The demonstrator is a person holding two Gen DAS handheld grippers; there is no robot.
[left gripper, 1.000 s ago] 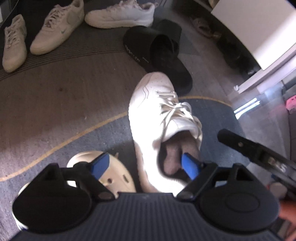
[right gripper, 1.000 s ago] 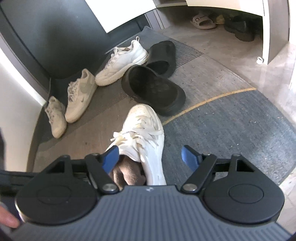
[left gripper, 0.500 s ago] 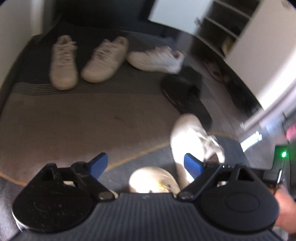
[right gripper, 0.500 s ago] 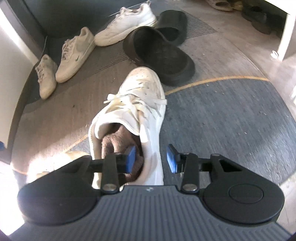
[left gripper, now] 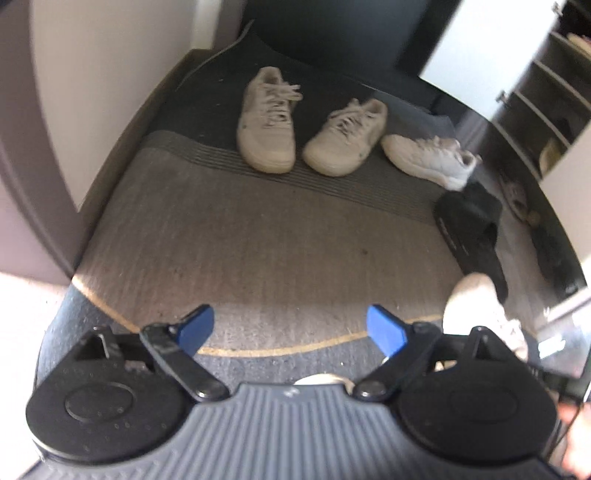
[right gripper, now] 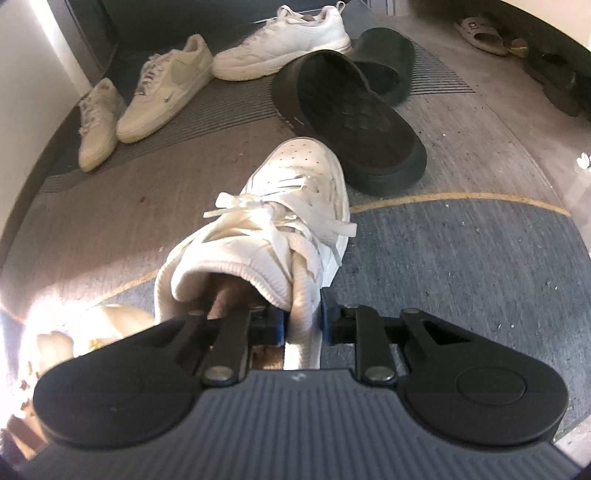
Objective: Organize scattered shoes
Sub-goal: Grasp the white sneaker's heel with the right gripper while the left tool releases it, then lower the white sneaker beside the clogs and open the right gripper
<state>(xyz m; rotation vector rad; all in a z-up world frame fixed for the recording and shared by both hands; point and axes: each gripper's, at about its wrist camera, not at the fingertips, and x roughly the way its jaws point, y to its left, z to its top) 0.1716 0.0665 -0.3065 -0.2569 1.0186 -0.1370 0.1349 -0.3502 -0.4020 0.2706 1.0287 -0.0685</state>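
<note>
The right gripper (right gripper: 300, 320), spread wide a second ago, is closing its jaws on the padded collar of the white sneaker (right gripper: 295, 206), which lies on the mat (right gripper: 461, 258), so a lift looks ready. The left gripper (left gripper: 291, 328) has swung away and hangs spread over bare mat, pinching nothing. A black slide (right gripper: 351, 122) sits just beyond the sneaker's toe, in the way; three pale sneakers (right gripper: 166, 88) wait farther back

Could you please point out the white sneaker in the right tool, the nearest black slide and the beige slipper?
white sneaker (right gripper: 299, 170): right wrist view, perforated toe cap.
nearest black slide (right gripper: 354, 122): right wrist view, footbed.
beige slipper (right gripper: 480, 35): right wrist view, strap.
</note>
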